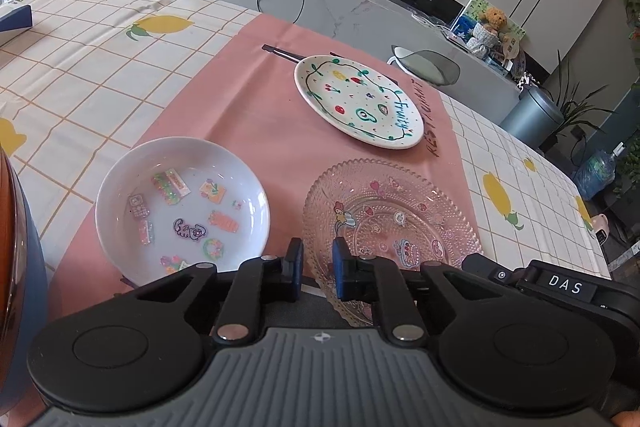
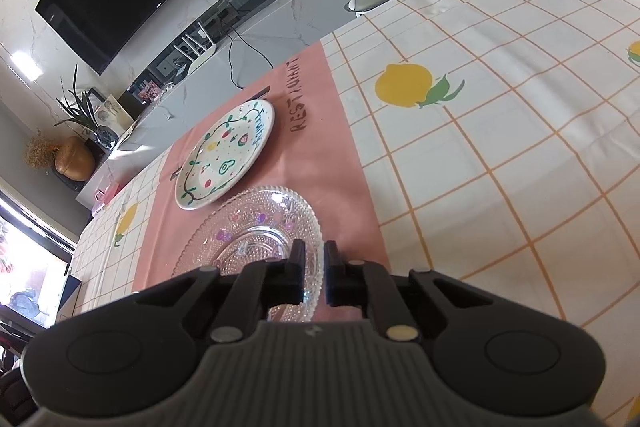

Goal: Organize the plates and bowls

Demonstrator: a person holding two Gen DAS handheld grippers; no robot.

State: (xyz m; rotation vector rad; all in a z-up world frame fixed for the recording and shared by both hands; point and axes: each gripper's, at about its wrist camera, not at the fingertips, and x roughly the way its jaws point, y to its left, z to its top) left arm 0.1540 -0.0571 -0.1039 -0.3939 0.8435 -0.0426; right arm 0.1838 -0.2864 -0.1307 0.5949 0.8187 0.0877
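Note:
A clear beaded glass plate (image 1: 392,219) (image 2: 256,227) lies on the pink placemat (image 1: 248,99). My right gripper (image 2: 315,269) is shut on its near right rim, and that gripper's black body (image 1: 560,285) shows in the left wrist view. My left gripper (image 1: 319,267) straddles the plate's near left rim. Its jaws stand narrow, with a thin strip of pink still visible beside the rim. A white bowl (image 1: 180,203) with stickers inside sits left of the glass plate. The white "Fruity" plate (image 1: 358,103) (image 2: 224,155) lies beyond it.
The table wears a checked lemon-print cloth (image 2: 500,155). Dark chopsticks (image 1: 280,51) lie at the placemat's far edge. A blue box (image 1: 16,21) sits far left, and an orange and blue object (image 1: 16,267) crowds the left edge. A chair (image 1: 428,65) stands past the table.

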